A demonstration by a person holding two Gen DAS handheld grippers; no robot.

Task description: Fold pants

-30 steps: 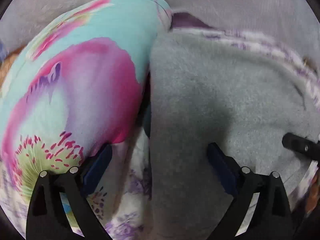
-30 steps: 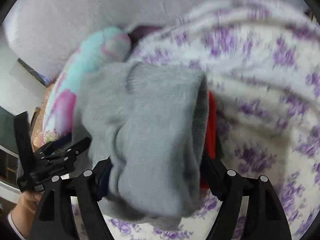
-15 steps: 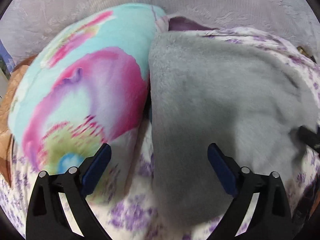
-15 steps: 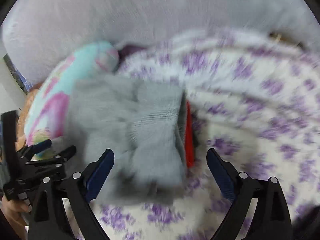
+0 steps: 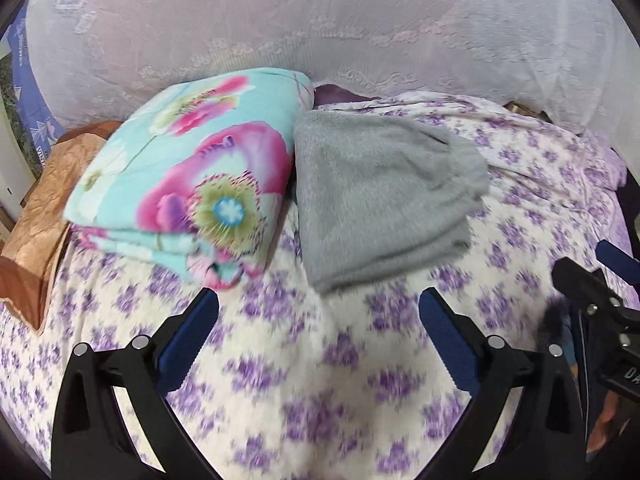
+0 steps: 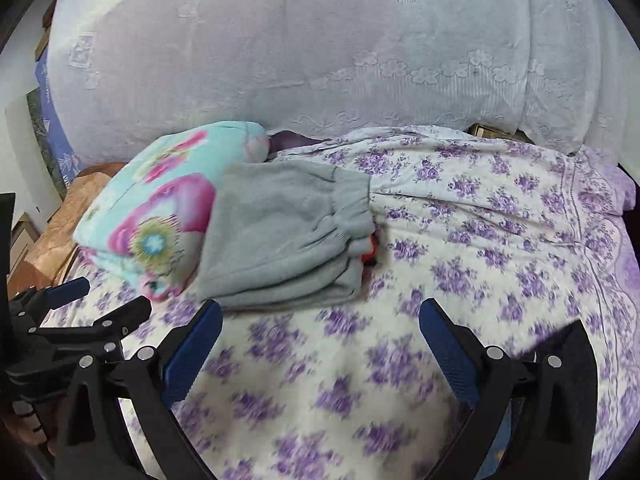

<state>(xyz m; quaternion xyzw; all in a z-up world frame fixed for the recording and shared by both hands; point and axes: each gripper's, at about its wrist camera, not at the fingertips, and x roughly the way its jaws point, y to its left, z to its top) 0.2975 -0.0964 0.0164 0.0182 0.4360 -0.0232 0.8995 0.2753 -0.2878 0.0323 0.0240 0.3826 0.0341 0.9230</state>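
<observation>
The grey fleece pants (image 5: 380,196) lie folded in a compact stack on the bed, waistband to the right; they also show in the right wrist view (image 6: 288,236), with a bit of red fabric (image 6: 370,252) peeking out at the right end. My left gripper (image 5: 320,320) is open and empty, held back from the pants over the sheet. My right gripper (image 6: 320,328) is open and empty, just in front of the stack. The right gripper's fingers (image 5: 580,280) show at the right edge of the left wrist view.
A folded turquoise blanket with pink flowers (image 5: 188,188) lies touching the pants' left side. The white sheet with purple flowers (image 6: 500,220) covers the bed. A pale lace curtain (image 6: 320,48) hangs behind. A brown cushion (image 5: 36,216) sits at the far left.
My right gripper opened and let go of the grey pants, which now rest on the bed. Both grippers pulled back from the stack.
</observation>
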